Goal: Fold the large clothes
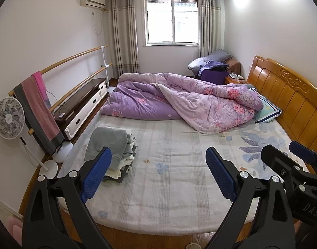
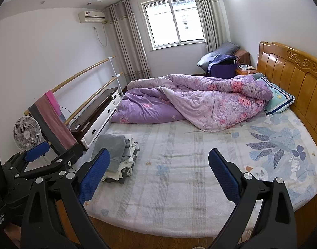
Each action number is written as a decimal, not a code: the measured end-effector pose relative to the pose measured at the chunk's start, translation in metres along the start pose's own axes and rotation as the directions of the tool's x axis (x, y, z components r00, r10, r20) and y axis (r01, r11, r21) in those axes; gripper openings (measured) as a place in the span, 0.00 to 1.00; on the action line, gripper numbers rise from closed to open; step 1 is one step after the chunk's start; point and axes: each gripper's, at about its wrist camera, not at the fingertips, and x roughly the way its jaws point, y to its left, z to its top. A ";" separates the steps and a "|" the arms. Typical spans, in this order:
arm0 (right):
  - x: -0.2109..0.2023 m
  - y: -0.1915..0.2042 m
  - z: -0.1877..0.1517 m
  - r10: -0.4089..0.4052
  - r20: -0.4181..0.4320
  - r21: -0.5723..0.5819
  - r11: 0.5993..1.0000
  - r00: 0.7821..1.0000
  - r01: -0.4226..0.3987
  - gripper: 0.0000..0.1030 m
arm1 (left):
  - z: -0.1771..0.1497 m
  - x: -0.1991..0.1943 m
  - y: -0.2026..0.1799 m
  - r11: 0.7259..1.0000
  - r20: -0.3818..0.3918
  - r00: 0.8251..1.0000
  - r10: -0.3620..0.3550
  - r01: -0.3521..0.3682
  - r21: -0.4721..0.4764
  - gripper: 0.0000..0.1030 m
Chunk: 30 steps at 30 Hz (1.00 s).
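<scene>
Both my hand-held grippers are spread wide and empty above the near edge of the bed (image 1: 170,186). The clothes pile (image 1: 114,149) lies ahead and left, nearer my left hand-held gripper (image 1: 158,172) than my right hand-held gripper (image 2: 159,173); it stretches near to far.

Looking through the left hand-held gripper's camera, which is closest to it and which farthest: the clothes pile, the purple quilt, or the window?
1. Clothes pile, on the bed's left edge, just past the left hand-held gripper.
2. Purple quilt, bunched across the bed's far side.
3. Window, in the back wall.
</scene>
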 end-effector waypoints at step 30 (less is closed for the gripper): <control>0.006 -0.001 0.007 0.003 -0.011 -0.004 1.000 1.000 -0.003 0.90 | 0.005 0.011 0.000 1.000 -0.006 1.000 0.020 -0.020 -0.005 0.90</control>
